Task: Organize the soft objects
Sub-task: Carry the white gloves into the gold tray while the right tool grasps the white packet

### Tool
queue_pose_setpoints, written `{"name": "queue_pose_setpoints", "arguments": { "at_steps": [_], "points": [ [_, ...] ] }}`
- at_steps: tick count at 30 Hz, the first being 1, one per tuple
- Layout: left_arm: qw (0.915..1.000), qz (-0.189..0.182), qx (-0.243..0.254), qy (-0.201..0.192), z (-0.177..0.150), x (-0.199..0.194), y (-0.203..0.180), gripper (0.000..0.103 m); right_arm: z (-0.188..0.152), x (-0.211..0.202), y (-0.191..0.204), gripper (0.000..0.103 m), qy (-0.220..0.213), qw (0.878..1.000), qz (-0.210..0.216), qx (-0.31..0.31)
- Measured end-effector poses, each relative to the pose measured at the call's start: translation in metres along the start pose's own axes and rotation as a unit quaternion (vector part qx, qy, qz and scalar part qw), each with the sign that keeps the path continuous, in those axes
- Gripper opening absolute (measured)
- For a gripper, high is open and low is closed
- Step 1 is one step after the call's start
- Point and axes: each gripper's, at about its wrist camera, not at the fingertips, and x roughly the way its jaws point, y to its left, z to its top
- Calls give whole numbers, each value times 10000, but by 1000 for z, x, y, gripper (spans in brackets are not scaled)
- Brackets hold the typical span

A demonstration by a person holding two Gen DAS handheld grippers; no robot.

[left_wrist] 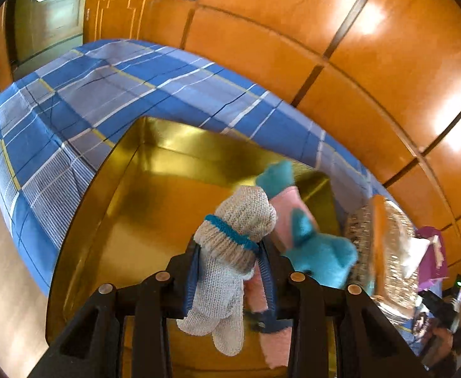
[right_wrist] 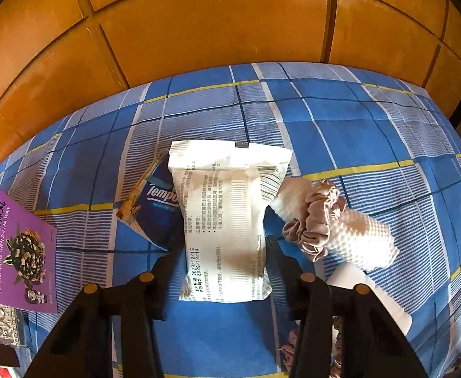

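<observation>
Knitted mitten [left_wrist: 230,245]: being held clenched in the left hand-held gripper [left_wrist: 230,267] over the gold box [left_wrist: 110,220].
White wipes pack [right_wrist: 227,220]: lying on the bed [right_wrist: 340,132], the right hand-held gripper [right_wrist: 225,271] straddling it; grip uncertain.
Next: releasing the mitten into the box.

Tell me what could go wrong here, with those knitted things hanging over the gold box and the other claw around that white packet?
1. The left gripper pinches the beige knitted mitten mid-length; the pink and turquoise sock beside it looks less secure and might drop outside the gold box.
2. The right gripper straddles the white packet; lifting it may drag the blue tissue pack tucked under its edge.
3. The scrunchie around the white roll lies close and could get nudged.
</observation>
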Motion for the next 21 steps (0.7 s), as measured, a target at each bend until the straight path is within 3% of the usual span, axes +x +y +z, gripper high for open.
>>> {"name": "queue_pose_setpoints", "arguments": {
  "at_steps": [8, 10, 12, 16, 21],
  "points": [
    [9994, 336, -16, -50, 43, 33, -6, 39, -2, 4, -1, 48, 96, 9999, 35, 11],
    [9992, 399, 54, -13, 51, 43, -7, 44, -2, 6, 0, 48, 145, 9999, -8, -18],
    [9985, 524, 150, -81, 57, 49, -9, 62, -3, 8, 2, 48, 151, 9998, -69, -63],
    [9973, 619, 344, -201, 51, 45, -10, 64, -3, 9, 3, 47, 138, 9997, -134, -145],
    [9949, 720, 598, -367, 20, 25, -13, 67, -3, 9, 4, 47, 121, 9997, -149, -180]
  ]
}}
